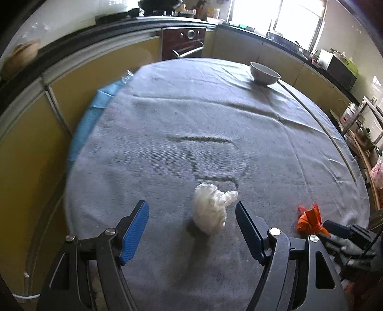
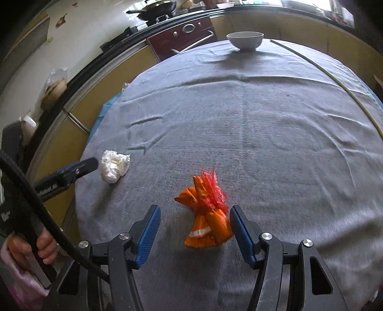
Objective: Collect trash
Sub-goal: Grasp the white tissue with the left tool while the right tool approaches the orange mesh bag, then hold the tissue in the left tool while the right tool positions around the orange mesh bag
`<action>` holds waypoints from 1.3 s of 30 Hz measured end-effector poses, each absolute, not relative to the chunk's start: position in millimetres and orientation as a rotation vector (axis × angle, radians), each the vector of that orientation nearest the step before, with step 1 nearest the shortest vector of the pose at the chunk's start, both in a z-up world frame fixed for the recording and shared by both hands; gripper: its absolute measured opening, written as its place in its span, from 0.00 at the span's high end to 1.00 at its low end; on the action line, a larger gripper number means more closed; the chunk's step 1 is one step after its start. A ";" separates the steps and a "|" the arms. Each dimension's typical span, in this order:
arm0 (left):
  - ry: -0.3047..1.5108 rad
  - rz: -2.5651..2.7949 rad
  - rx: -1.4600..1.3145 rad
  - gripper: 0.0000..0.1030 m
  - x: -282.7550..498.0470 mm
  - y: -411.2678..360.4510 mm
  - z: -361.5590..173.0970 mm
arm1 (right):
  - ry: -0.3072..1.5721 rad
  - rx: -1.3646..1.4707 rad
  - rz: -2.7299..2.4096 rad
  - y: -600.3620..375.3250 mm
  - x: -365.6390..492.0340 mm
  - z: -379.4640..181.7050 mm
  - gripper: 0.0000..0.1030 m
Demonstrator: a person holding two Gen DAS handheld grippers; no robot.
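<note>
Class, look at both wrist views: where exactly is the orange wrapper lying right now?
The orange wrapper lies on the grey tablecloth near its front edge, between the open right gripper's fingers, right of the white crumpled bag and far from the bowl.

The small items crowding the dark kitchen counter (image 1: 282, 39) under the bright window (image 1: 275, 16) are too small and washed out in glare to identify. The black pan on the stove (image 1: 159, 3) is cut off by the top edge in the left wrist view. A clear plastic bottle (image 1: 126, 76) shows only its top past the far left rim of the grey cloth-covered round table (image 1: 191, 114); the rest is hidden. In the right wrist view, the person's hand (image 2: 36, 248) is partly hidden behind a thick black cable (image 2: 47, 215), and the left gripper's (image 2: 89, 165) second finger is hidden.
</note>
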State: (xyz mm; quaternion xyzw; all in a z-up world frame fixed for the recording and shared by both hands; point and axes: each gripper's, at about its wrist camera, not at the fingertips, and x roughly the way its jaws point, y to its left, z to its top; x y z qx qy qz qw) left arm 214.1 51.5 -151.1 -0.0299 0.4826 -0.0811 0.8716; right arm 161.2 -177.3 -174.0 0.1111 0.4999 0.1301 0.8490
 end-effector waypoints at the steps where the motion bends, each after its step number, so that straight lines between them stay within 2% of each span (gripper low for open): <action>1: 1.014 -0.176 -0.070 0.27 215.9 50.2 -153.4 | 1.054 0.214 0.274 -174.4 162.2 -175.8 0.38; 5: 1.049 -0.208 -0.137 0.27 226.4 51.3 -167.0 | 1.069 0.121 0.263 -163.0 163.9 -186.0 0.39; 6: 1.054 -0.216 -0.150 0.27 228.0 51.5 -169.8 | 1.072 0.103 0.258 -161.2 163.6 -189.2 0.41; 7: 1.064 -0.222 -0.165 0.33 230.0 51.5 -173.8 | 1.076 0.093 0.254 -160.8 162.8 -192.1 0.48; 8: 1.075 -0.224 -0.174 0.44 231.6 50.8 -176.7 | 1.060 0.074 0.244 -160.4 161.0 -191.9 0.53; 9: 1.094 -0.235 -0.185 0.51 233.7 49.6 -181.6 | 1.057 0.051 0.231 -160.5 160.3 -192.5 0.59; 11: 1.090 -0.241 -0.191 0.65 233.1 47.6 -184.2 | 1.052 0.062 0.221 -165.4 159.2 -192.6 0.61; 12: 1.085 -0.237 -0.184 0.68 233.0 46.6 -183.9 | 1.050 0.076 0.218 -168.7 158.5 -192.1 0.62; 22: 1.057 -0.238 -0.179 0.68 200.4 32.4 -165.2 | 0.987 0.243 0.191 -206.9 135.5 -177.1 0.63; 39: 0.992 -0.350 -0.040 0.68 126.5 -38.2 -125.6 | 0.838 0.378 0.144 -263.1 62.8 -145.9 0.63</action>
